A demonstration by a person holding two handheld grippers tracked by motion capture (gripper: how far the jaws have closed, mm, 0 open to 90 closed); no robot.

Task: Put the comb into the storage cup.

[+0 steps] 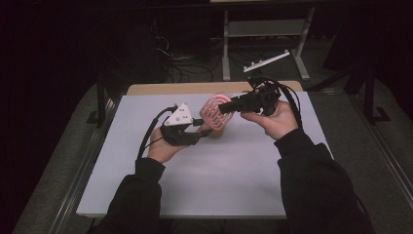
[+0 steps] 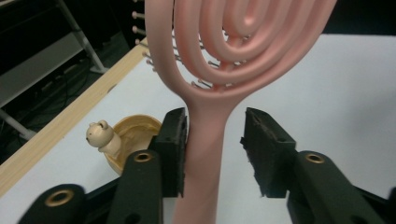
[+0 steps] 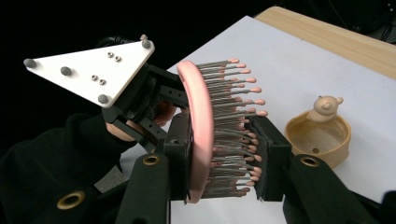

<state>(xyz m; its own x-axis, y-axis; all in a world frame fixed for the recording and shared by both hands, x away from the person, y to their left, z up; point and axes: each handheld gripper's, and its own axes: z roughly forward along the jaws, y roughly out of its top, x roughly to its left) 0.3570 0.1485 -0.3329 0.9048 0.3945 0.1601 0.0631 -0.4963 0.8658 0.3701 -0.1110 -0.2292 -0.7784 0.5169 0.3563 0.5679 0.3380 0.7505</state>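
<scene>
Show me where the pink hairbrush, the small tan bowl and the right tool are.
pink hairbrush [image 2: 205, 154]: left gripper view, on its handle.
small tan bowl [image 3: 343, 140]: right gripper view, on its rim.
right tool [image 3: 224, 156]: right gripper view, between its tips.

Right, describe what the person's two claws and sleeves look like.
Both claws, left and right, are black with two blocky jaws and brass-coloured rivets. The left one carries a pale three-cornered plate with small studs. Black cables trail from each. The sleeves are dark.

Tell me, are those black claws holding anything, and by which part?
The right gripper clamps the pink hairbrush by its head, bristles against one jaw. The left gripper stands open around the handle, one jaw touching it.
</scene>
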